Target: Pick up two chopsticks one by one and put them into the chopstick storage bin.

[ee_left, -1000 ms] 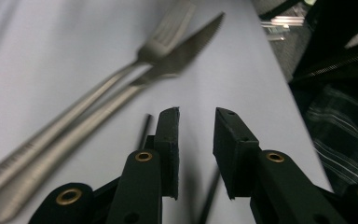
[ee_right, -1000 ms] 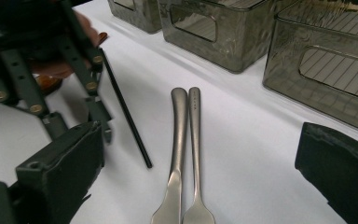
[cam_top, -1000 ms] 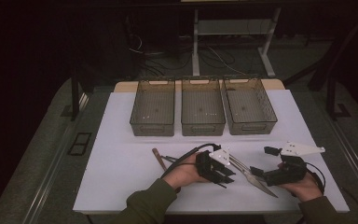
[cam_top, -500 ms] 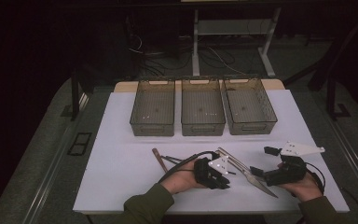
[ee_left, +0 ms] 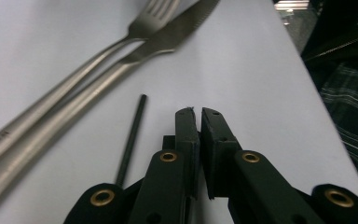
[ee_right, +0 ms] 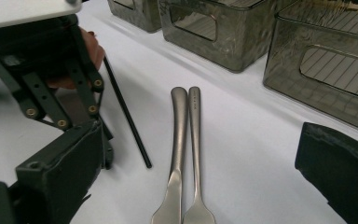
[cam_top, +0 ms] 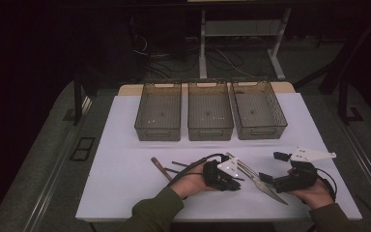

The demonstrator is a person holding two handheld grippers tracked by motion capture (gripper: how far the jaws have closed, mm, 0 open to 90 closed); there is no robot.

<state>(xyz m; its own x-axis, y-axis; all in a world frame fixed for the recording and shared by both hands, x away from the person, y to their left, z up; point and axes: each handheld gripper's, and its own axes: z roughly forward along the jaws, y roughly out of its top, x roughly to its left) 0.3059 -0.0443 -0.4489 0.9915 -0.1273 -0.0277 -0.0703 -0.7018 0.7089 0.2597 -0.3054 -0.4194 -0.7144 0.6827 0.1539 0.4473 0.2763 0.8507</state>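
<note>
- On the white table [cam_top: 125, 145], near its front edge, a thin black stick [ee_left: 131, 135] is lying just beside the left gripper [ee_left: 196, 112], whose jaws have just been closing and are nearly meeting on nothing.
- A fork [ee_right: 196, 154] and knife [ee_right: 178, 154] are lying side by side, touching.
- The right gripper [cam_top: 270, 180] is sitting by the knife, jaws standing apart, empty.

You have three bins [cam_top: 210, 111] in a row at the far side of the table [cam_top: 121, 169]; nearer you, a fork [cam_top: 244, 166] and knife [cam_top: 265, 186] lie side by side, touching; a thin rod [ee_left: 131, 137] lies just left of them; chopsticks [cam_top: 162, 169] lie farther left.
</note>
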